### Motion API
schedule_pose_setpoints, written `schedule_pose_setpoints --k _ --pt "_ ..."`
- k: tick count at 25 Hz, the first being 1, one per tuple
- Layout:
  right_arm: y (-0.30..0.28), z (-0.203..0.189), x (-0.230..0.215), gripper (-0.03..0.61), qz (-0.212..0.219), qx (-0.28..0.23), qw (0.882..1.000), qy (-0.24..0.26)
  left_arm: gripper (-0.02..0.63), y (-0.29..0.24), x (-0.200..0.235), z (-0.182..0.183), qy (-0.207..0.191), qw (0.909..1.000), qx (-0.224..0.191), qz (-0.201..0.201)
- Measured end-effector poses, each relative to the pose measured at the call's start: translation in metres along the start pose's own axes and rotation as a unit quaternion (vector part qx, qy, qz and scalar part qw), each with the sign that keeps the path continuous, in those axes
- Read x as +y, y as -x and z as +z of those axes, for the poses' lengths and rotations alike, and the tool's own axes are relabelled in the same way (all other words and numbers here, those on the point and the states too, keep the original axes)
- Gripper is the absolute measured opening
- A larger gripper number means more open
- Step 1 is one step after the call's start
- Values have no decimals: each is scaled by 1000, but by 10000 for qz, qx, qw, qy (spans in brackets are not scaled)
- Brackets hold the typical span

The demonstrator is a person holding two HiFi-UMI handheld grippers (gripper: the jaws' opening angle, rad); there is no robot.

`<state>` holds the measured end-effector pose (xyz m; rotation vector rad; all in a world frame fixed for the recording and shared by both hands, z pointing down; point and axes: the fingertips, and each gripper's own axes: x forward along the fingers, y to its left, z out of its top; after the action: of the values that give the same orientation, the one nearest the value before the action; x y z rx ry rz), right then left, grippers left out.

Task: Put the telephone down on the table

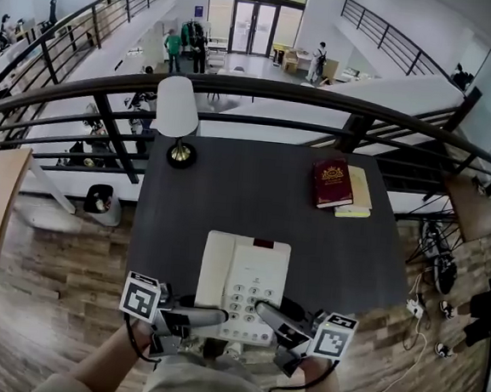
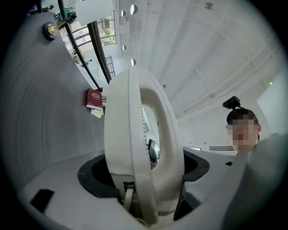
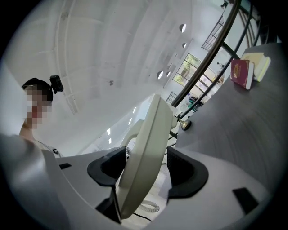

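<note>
A cream push-button telephone [image 1: 243, 276] lies lengthwise over the near part of the dark table [image 1: 229, 189], and its near end sticks out past the table's front edge. My left gripper [image 1: 213, 319] takes that end from the left. In the left gripper view the telephone [image 2: 121, 134] fills the gap and both dark pads [image 2: 96, 173] press on it. My right gripper [image 1: 265, 312] is at the right side. In the right gripper view the telephone's edge [image 3: 148, 148] stands between the jaws of the right gripper [image 3: 146, 173], with a gap at one pad. Whether the telephone rests on the table is unclear.
A white-shaded lamp [image 1: 177, 117] stands at the table's far left corner. A dark red book [image 1: 332, 183] on a yellow pad [image 1: 358, 192] lies far right. A black railing [image 1: 263, 90] runs behind the table, with a drop to a lower floor beyond. A coiled cord [image 3: 148, 207] hangs below the telephone.
</note>
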<state>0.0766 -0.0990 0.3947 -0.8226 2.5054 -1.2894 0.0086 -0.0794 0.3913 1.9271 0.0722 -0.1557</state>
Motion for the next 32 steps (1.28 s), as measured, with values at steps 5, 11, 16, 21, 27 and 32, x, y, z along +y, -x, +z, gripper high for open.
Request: schedule_pose_setpoints --k 5,11,16,21,27,32 --pt "3 10 -3 264 -259 -124 9970 715 383 -3 5 2 18 10000 -49 -38" --pt "-2 29 -14 265 -420 -505 9939 884 383 -9 9 25 -230 9997 68 76" --pt "-8 18 -60 264 -802 -363 9947 537 385 -13 49 29 -173 9991 228 319" --pt "-25 14 -121 261 -1051 -237 9941 145 385 -13 112 43 147 9992 56 356" --pt "-57 19 -201 252 -1180 -154 9928 -112 385 -10 190 72 335 9977 -409 418" --pt "-83 25 -243 249 -1221 -167 9922 -177 387 -5 232 95 275 9959 -575 642"
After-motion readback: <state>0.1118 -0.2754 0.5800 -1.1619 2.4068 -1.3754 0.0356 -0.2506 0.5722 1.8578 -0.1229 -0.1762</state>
